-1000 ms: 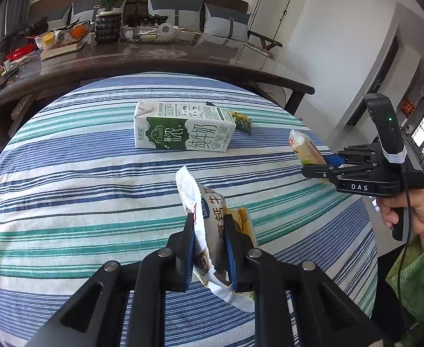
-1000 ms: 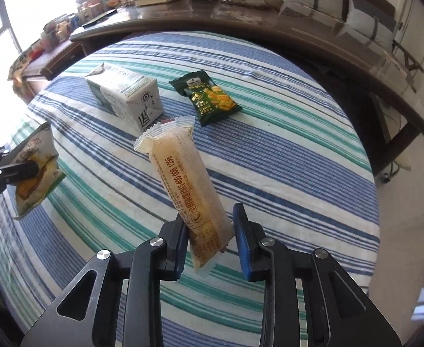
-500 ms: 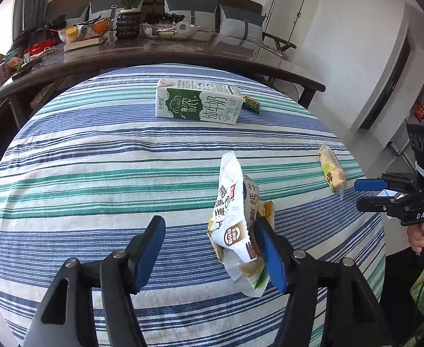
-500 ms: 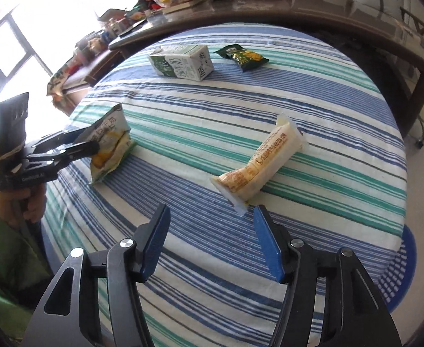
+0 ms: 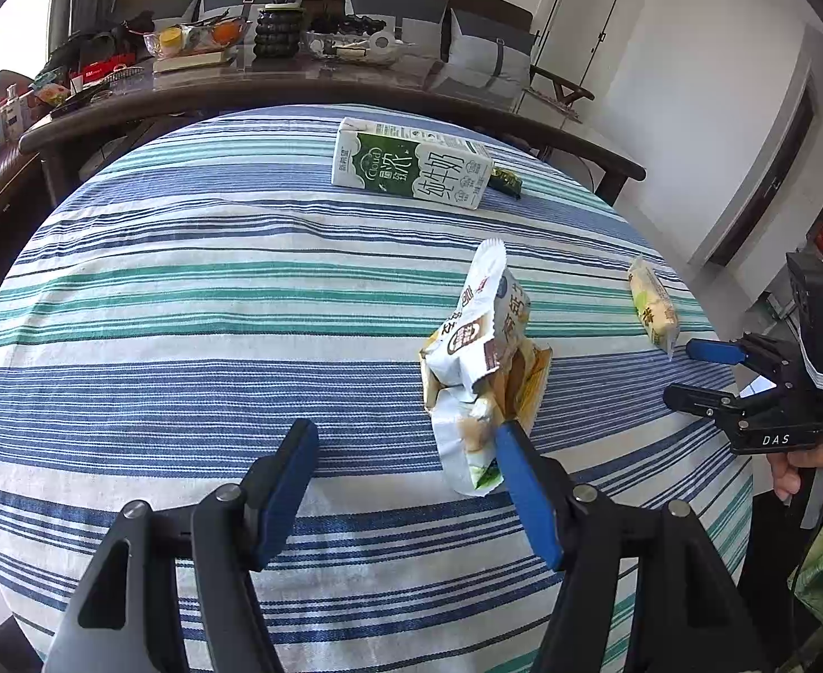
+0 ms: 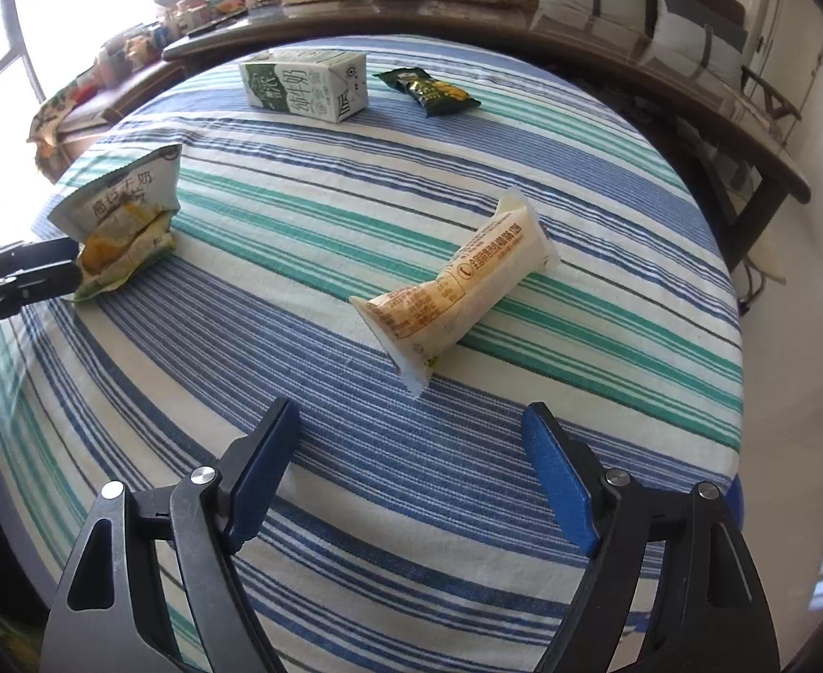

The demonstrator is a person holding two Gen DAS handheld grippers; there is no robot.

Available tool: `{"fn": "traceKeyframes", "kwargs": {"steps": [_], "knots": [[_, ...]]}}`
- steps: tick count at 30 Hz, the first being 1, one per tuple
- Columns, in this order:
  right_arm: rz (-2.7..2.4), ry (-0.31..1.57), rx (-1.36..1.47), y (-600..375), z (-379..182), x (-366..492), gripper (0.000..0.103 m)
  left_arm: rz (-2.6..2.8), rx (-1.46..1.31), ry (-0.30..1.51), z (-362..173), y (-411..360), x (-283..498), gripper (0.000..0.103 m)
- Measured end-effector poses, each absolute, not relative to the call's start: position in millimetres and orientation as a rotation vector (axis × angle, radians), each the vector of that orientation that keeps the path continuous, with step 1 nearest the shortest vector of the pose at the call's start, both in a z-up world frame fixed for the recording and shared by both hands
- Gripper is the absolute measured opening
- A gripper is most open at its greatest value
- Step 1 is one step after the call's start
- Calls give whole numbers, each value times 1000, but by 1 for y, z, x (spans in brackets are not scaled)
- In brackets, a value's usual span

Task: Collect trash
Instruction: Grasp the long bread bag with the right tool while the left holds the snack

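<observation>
Trash lies on the striped table [image 6: 607,235]. Left tool [image 5: 406,448] is spread after just opening; the crumpled snack bag [image 5: 481,359] leans at its right finger [image 5: 523,482]. Right tool [image 6: 411,437] has also just opened wide, and the long wrapper [image 6: 462,291] lies just ahead, untouched.

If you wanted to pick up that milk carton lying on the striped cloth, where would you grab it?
Probably across the middle of the milk carton, from above. It lies on its long side, so the two flat long walls face outward and give the pads parallel faces to press on. The right gripper stands open and empty, likely wide enough. The green snack packet lies near one end, so stay clear of it.
</observation>
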State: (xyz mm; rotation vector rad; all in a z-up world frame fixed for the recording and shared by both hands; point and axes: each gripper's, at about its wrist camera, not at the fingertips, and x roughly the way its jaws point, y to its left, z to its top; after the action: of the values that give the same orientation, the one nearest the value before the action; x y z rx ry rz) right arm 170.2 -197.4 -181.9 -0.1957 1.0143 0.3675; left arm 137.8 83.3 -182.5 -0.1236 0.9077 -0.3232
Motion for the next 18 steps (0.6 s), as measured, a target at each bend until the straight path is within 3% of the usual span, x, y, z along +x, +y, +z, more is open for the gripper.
{"fn": "traceKeyframes", "kwargs": {"steps": [5, 18], "knots": [[352, 974, -181, -193, -186, 164, 96, -306, -104, 885, -183, 81, 133, 67], [344, 978, -163, -201, -185, 152, 96, -263, -114, 833, -172, 86, 98, 67]]}}
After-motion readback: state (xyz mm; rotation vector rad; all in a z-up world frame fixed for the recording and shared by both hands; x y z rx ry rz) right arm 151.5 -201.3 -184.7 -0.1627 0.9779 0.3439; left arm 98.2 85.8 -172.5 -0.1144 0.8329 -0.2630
